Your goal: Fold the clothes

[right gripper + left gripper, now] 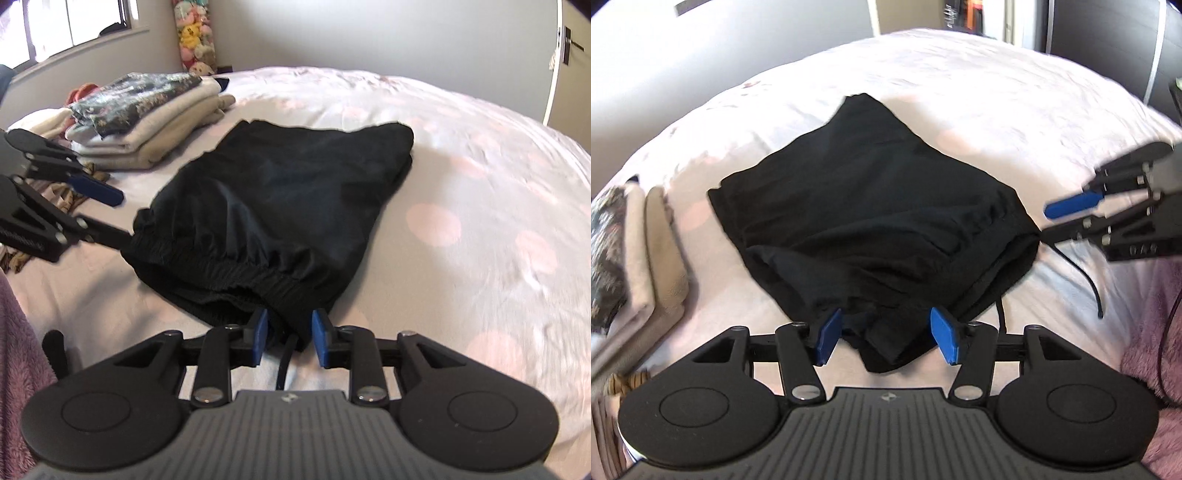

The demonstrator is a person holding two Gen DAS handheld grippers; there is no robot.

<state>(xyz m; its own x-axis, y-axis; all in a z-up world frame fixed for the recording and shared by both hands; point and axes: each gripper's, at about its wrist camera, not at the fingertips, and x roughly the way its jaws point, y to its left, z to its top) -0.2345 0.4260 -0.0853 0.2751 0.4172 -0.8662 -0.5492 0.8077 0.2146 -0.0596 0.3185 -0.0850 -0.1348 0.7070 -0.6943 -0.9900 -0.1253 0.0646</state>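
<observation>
A: What is right at the left claw (884,338)?

B: Its blue pads (827,338) stand spread, one on each side of a bunched corner of the black shorts (871,206). The cloth lies between them, but the pads do not press on it.

A: And the right claw (288,341)?

B: Much the same. It is spread too, though narrower, with the gathered waistband end of the shorts lying just between its pads (319,341). A black drawstring (284,363) trails back from the cloth toward the claw's body. Whether the pads touch the fabric I cannot tell.

A: Where do the shorts lie?

B: Folded into a thick dark bundle on the bed (480,184), stretching away ahead of both claws. Seen from the left claw, the right claw reaches in from the right at the far waistband corner, and the drawstring hangs off that corner. Seen from the right claw, the left claw comes in from the left at the other end of the waistband.

A: Further off?

B: Ahead and left of the right claw, beyond the shorts, sits a stack of folded clothes (147,122), beige pieces with a dark flowered one on top. A purple fuzzy blanket (22,350) lies near the claw's left side. Behind the stack, soft toys (194,40) stand against the wall beside a window (74,26).
</observation>
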